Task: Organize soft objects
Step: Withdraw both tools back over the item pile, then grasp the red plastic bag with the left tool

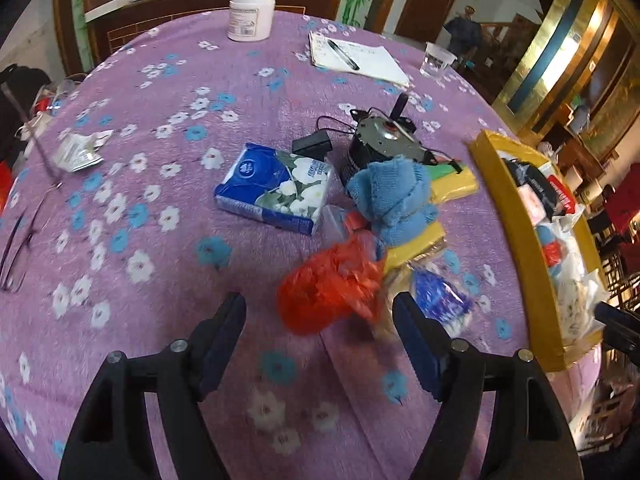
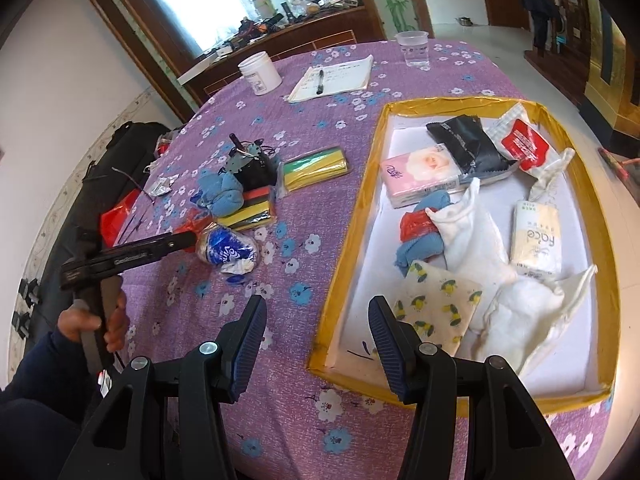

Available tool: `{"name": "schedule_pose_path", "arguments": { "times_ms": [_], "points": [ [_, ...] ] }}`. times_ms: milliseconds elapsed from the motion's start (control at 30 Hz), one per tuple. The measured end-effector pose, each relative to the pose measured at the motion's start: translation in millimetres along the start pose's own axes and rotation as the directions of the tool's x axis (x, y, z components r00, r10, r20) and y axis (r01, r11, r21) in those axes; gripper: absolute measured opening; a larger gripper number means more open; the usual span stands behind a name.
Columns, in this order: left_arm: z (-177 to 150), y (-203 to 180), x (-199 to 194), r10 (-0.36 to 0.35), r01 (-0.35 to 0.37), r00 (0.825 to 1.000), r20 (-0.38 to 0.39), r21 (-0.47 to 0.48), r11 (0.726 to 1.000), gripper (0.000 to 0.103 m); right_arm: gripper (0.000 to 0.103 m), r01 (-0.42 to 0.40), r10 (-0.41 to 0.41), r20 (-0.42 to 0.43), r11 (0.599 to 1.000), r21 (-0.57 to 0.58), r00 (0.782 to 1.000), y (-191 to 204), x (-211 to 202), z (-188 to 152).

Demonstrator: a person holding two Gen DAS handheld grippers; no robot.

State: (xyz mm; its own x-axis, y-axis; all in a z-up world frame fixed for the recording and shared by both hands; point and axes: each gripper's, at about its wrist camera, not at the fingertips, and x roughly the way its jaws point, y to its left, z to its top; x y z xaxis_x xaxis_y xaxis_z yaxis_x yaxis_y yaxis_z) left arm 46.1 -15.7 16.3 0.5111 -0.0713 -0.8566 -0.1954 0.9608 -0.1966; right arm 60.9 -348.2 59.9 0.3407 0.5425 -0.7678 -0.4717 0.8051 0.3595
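At the top of your frame stand a white jar (image 1: pixel 252 16), a notepad (image 1: pixel 358 60) with pen (image 1: pixel 343 54), and a clear cup (image 1: pixel 437 60).

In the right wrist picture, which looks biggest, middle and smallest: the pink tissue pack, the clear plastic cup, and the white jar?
1. pink tissue pack, clearly the biggest.
2 and 3. white jar and clear plastic cup look nearly alike, so I won't rank them. Both stand far back on the table, which shrinks them in this picture.

Purple tablecloth (image 1: pixel 160 92) with white and blue flowers; gold-rimmed tray (image 2: pixel 436 103), white inside; red bag (image 1: pixel 324 292); blue cloth (image 1: pixel 394 196); pink tissue pack (image 2: pixel 420 170); lemon-print white napkin (image 2: pixel 438 312).
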Motion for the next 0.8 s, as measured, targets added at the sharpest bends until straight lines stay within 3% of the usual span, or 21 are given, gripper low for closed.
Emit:
{"name": "schedule_pose_path", "arguments": {
  "times_ms": [133, 233, 300, 500, 667, 800],
  "points": [
    [10, -3, 18, -0.011, 0.011, 1.0, 0.005, 0.036, 0.999, 0.073, 0.06, 0.029, -0.029, 0.002, 0.999, 0.03, 1.0, 0, -2, -5],
    [15, 1, 27, -0.057, 0.057, 0.998, -0.011, 0.022, 0.998, 0.045, 0.06, 0.039, -0.039, -0.001, 0.999, 0.029, 0.999, 5, 0, -5],
    [15, 3, 30, -0.066, 0.067, 0.998, -0.017, 0.018, 0.998, 0.033, 0.061, 0.034, -0.034, -0.007, 0.999, 0.002, 0.999, 15, 3, -2],
    [0, 23, 15, -0.089, 0.089, 0.996, -0.001, -0.022, 0.996, 0.033, 0.066, -0.058, 0.053, -0.058, 0.995, -0.08, 0.997, 49, 28, 17],
    [-16, 46, -6, -0.087, 0.088, 0.996, 0.013, -0.071, 0.994, 0.033, 0.068, -0.148, 0.128, -0.157, 0.982, -0.119, 0.979, 85, 76, 41],
    [-28, 59, -22, -0.082, 0.085, 0.996, 0.033, -0.1, 0.991, 0.033, 0.069, -0.142, 0.096, -0.217, 0.968, -0.206, 0.971, 113, 116, 51]
  ]
}}
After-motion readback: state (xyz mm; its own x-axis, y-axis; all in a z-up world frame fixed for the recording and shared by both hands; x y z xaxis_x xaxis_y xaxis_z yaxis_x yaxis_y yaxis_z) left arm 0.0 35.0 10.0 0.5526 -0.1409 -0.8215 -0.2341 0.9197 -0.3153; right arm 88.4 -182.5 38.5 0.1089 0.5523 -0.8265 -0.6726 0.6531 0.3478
